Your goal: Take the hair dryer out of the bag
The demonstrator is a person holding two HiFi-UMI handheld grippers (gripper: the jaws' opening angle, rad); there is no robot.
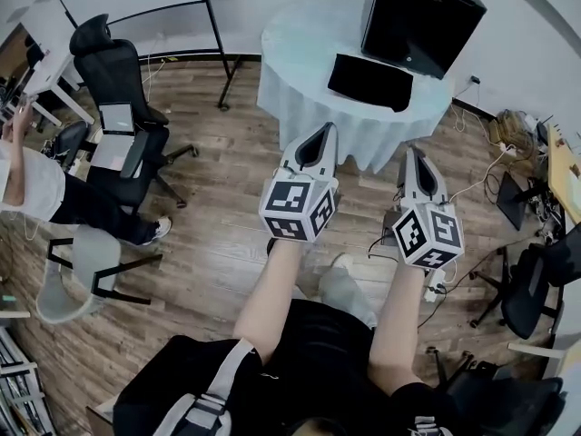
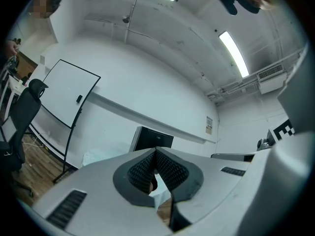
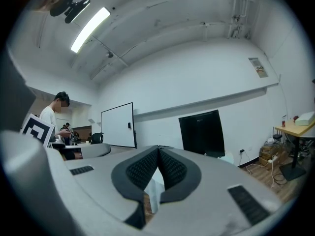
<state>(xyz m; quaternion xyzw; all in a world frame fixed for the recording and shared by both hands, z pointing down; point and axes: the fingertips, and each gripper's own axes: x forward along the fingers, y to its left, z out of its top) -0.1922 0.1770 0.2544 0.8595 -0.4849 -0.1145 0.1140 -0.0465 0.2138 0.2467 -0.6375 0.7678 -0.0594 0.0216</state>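
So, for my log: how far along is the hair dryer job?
Nothing done yet: no hair dryer shows. In hand: left tongs and right tongs, both shut and empty, apart from the table with the black bag. Left: reach it, open it, lift the dryer out.

Round cloth-draped surface point(image 1: 300, 44) at far centre, on the wood-plank floor point(image 1: 218, 234). On it: tall black box-shaped case point(image 1: 422, 16) at the rear right, with a flat black rectangular bag point(image 1: 369, 80) just before it, nearer the front edge. Left tool point(image 1: 322, 127) and right tool point(image 1: 413, 150) side by side on the near side of the surface, pointing toward it. Black mesh office chair point(image 1: 118, 71) well to the left, with a seated person point(image 1: 36, 184) farther left.
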